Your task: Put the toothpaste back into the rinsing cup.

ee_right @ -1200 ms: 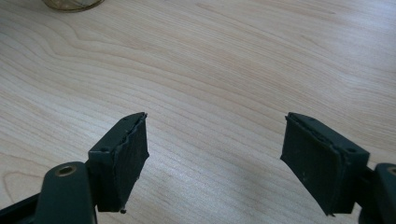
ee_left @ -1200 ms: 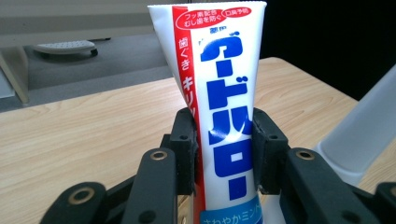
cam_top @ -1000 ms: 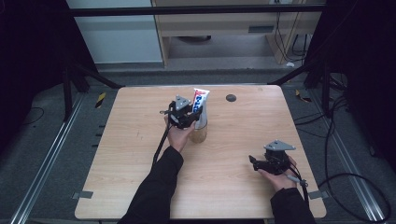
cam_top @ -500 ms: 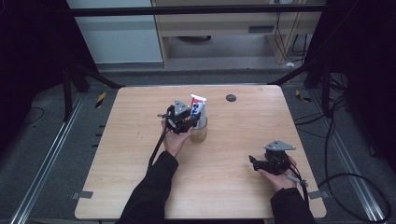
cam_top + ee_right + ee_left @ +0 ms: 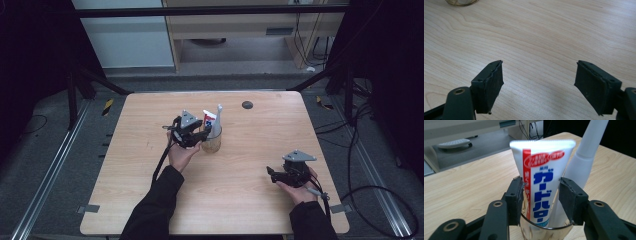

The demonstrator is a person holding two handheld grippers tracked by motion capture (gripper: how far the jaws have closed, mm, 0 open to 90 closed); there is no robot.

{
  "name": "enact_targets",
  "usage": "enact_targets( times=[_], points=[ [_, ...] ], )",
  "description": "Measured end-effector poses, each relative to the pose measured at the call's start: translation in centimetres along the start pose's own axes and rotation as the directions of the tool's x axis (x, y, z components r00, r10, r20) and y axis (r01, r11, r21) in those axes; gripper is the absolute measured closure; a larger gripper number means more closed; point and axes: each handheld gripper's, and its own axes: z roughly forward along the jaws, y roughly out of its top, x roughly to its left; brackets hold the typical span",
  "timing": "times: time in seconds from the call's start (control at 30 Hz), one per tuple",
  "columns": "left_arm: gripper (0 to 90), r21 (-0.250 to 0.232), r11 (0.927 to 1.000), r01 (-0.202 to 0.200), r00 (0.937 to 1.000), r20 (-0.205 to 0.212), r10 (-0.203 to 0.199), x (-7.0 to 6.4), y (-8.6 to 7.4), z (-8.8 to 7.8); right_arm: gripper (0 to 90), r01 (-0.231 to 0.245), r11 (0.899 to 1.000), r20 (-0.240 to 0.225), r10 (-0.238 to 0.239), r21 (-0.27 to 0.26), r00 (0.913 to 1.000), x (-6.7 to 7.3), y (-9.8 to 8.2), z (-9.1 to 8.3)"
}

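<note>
In the high view, a person sits at a light wooden surface (image 5: 150,200) and holds a pair of tongs in each hand. The left tongs (image 5: 204,134) are near the middle of the surface, right beside a see-through cup (image 5: 212,144). A toothpaste tube (image 5: 208,121) and a white pointy thing (image 5: 217,120) stand up in the cup. The right tongs (image 5: 270,174) rest low on the surface near the right front corner, well apart from the cup. A small dark round spot (image 5: 247,104) lies near the far edge of the surface. In the left gripper view, the left tongs (image 5: 541,197) have just been opening. The white toothpaste tube (image 5: 541,182), with a red stripe and big blue letters, stands between the two black pads, and its flat end points up. There is a gap between the right pad and the tube. The left pad is very close to the tube, and it is hard to tell if it touches. So the tongs are partly open around the tube and do not squeeze it. The white pointy thing (image 5: 584,165) leans just behind the tube, in the same cup (image 5: 544,232). In the right gripper view, the right tongs (image 5: 539,82) are wide open with nothing between them, just above the bare wooden surface (image 5: 544,37). The bottom of the cup (image 5: 461,2) peeks in at the top left edge.
</note>
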Motion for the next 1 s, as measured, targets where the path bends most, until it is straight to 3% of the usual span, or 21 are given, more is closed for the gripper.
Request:
enact_targets(
  times=[0.23, 0.33, 0.6, 0.77, 1.0],
  points=[
    [46.9, 0.024, 0.9997, 0.009, 0.9999, 0.006, -0.009, 0.6, 0.1, -2.6, 22.2, 0.000, 1.000, 0.005, 0.000, 0.001, 1.0000, -0.1, 0.0, -0.1],
    [42.9, 0.062, 0.9979, -0.022, 0.9997, -0.010, 0.023, 0.7, -0.5, -3.7, 22.0, 0.000, 1.000, 0.006, 0.000, 0.000, 1.0000, -0.1, -0.1, -0.2],
    [37.0, 0.120, 0.9927, -0.011, 0.9997, -0.022, 0.014, 2.0, -4.4, -7.2, 20.7, -0.012, 1.000, 0.009, 0.012, 0.005, 0.9999, -0.2, -0.4, -0.4],
    [33.1, 0.183, 0.9831, -0.013, 0.9967, -0.076, 0.027, 2.9, -6.9, -8.9, 19.3, -0.014, 1.000, 0.013, 0.013, 0.011, 0.9998, -0.3, -0.4, -0.4],
    [30.0, 0.228, 0.9726, 0.043, 0.9940, -0.108, -0.019, 4.1, -10.1, -10.3, 17.8, -0.022, 1.000, 0.018, 0.021, 0.022, 0.9996, -0.3, -0.5, -0.4]
  ],
)
